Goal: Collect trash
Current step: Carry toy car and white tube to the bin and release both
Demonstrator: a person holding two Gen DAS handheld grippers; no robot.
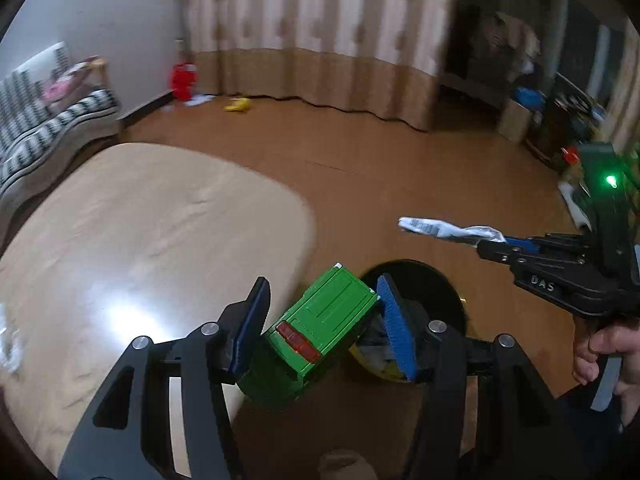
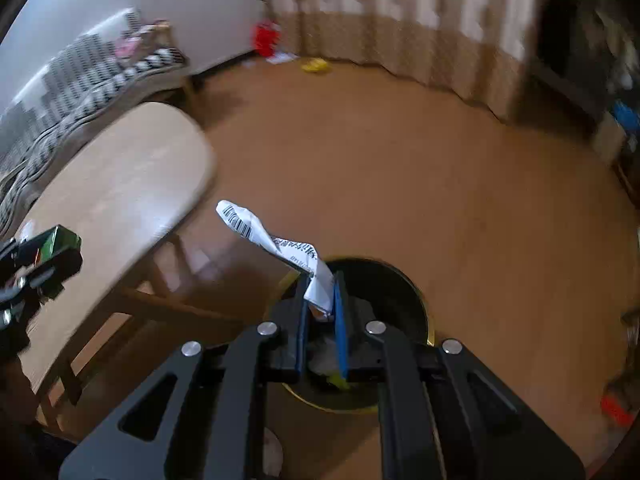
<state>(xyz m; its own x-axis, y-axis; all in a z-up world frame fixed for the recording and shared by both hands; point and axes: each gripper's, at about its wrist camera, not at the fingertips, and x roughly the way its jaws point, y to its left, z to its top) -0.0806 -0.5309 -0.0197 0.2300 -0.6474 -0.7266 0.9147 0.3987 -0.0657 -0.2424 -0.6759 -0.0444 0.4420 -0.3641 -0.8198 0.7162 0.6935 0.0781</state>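
My left gripper [image 1: 323, 280] is shut on a green carton [image 1: 320, 328], pinched slantwise between its blue pads. Just beyond and below it, a round black trash bin [image 1: 440, 280] stands on the floor with some waste inside. At the right of the left wrist view, my right gripper [image 1: 490, 246] is shut on a crumpled white wrapper [image 1: 440, 230]. In the right wrist view the right gripper [image 2: 321, 284] pinches that barcode-printed wrapper [image 2: 260, 232] directly over the bin [image 2: 400, 292]. The left gripper [image 2: 36, 268] and the green carton [image 2: 60, 240] show blurred at the left edge.
A beige rounded table [image 1: 140, 240] stands left of the bin, with a striped sofa [image 1: 48, 128] behind it. A red object [image 1: 184, 82] and a yellow item [image 1: 238, 105] lie by the curtain. Cluttered shelves [image 1: 560, 112] fill the right. A hand [image 1: 600, 352] grips the right tool.
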